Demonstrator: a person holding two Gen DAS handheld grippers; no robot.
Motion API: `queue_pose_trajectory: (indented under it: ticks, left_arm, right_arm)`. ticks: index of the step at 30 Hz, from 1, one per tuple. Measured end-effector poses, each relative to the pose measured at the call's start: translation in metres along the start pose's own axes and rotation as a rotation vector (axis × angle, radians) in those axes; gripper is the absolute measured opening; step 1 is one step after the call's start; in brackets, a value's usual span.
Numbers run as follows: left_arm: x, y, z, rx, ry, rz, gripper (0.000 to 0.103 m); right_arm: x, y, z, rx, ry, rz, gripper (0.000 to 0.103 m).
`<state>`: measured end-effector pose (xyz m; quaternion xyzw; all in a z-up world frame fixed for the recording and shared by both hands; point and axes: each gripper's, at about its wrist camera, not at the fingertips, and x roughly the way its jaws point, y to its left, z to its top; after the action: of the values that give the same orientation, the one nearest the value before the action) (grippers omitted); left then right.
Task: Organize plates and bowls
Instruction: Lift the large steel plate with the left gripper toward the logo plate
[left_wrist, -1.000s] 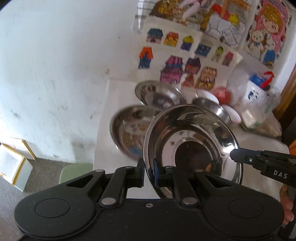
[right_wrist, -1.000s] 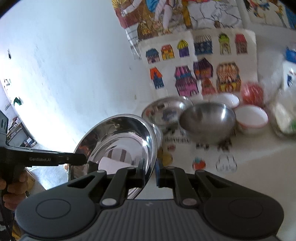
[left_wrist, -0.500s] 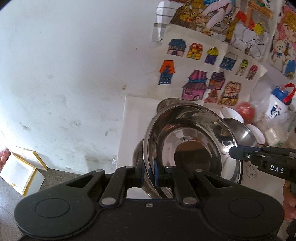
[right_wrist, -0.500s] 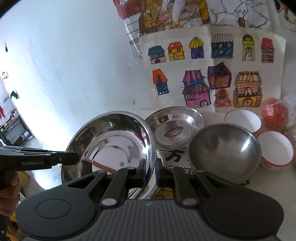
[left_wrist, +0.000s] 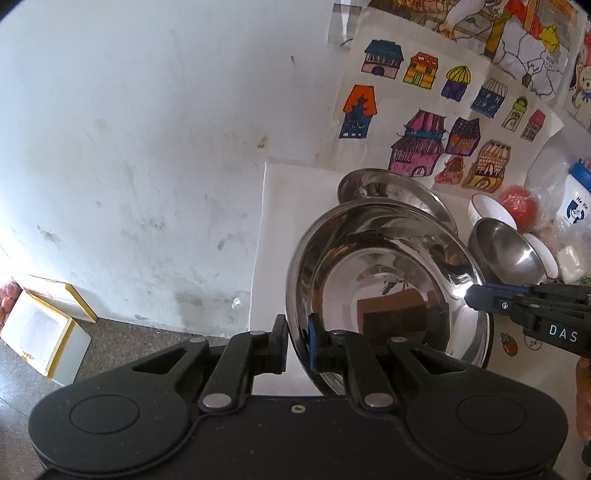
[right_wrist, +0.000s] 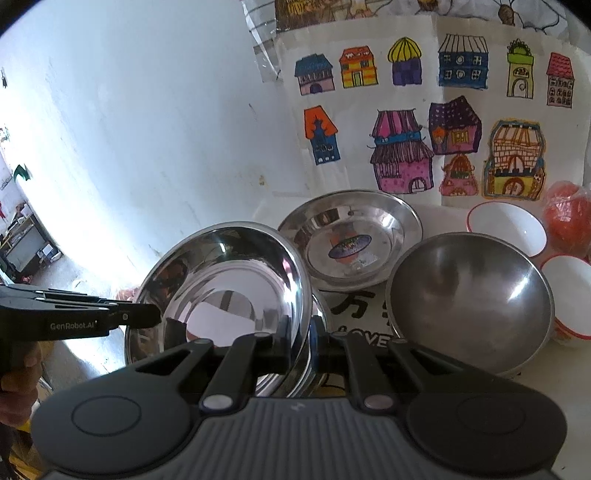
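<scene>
I have the steel plate (left_wrist: 388, 280) pinched at 2 opposite points of its rim: my left gripper (left_wrist: 297, 345) is clamped on the near-left edge, and my right gripper (right_wrist: 300, 343) is clamped on the opposite edge, so the plate spans the gap between the 2 claws, tilted, its hollow facing up and a little toward the left camera. Both sets of jaws stand narrow, with only the thin rim between the pads. What the next move turns on, as I judge it, is what sits under that plate. In the right wrist view I see another steel rim (right_wrist: 320, 314) just below and beyond my claw, seemingly a second plate lying on the table (left_wrist: 280, 221), nearly in line with the 1 I carry; how closely they line up I cannot tell. Ahead of both claws, nearer the wall, lies a third steel plate (right_wrist: 351, 240), with a label in its well. To the right of my right claw is a deep steel bowl (right_wrist: 469, 299), with 2 white bowls (right_wrist: 506, 227) beyond it. Neither hand is nearer; both need to descend together, keeping the plate level.
</scene>
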<state>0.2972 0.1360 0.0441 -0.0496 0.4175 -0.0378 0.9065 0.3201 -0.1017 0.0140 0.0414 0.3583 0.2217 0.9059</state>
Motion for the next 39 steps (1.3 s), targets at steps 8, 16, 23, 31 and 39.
queue_pose_trajectory:
  ticks: [8, 16, 23, 31, 39]
  left_arm:
    - [0.006, -0.001, 0.0, 0.006, 0.013, 0.011, 0.012]
    - [0.013, -0.011, 0.0, 0.049, 0.031, 0.041, 0.014]
    - [0.019, -0.014, 0.002, 0.074, 0.049, 0.055, 0.015]
    - [0.017, -0.016, 0.003, 0.088, 0.048, 0.062, 0.017]
    - [0.01, -0.014, 0.001, 0.087, 0.014, 0.074, 0.038]
  right_arm:
    - [0.005, 0.0, 0.001, -0.007, 0.018, -0.004, 0.012]
    - [0.009, 0.0, 0.0, -0.03, 0.037, -0.026, 0.013]
    - [0.011, -0.001, 0.002, -0.036, 0.045, -0.031, 0.013]
    - [0.012, -0.001, 0.002, -0.045, 0.048, -0.033, 0.021]
    - [0.001, -0.001, 0.002, -0.043, 0.014, -0.013, 0.038]
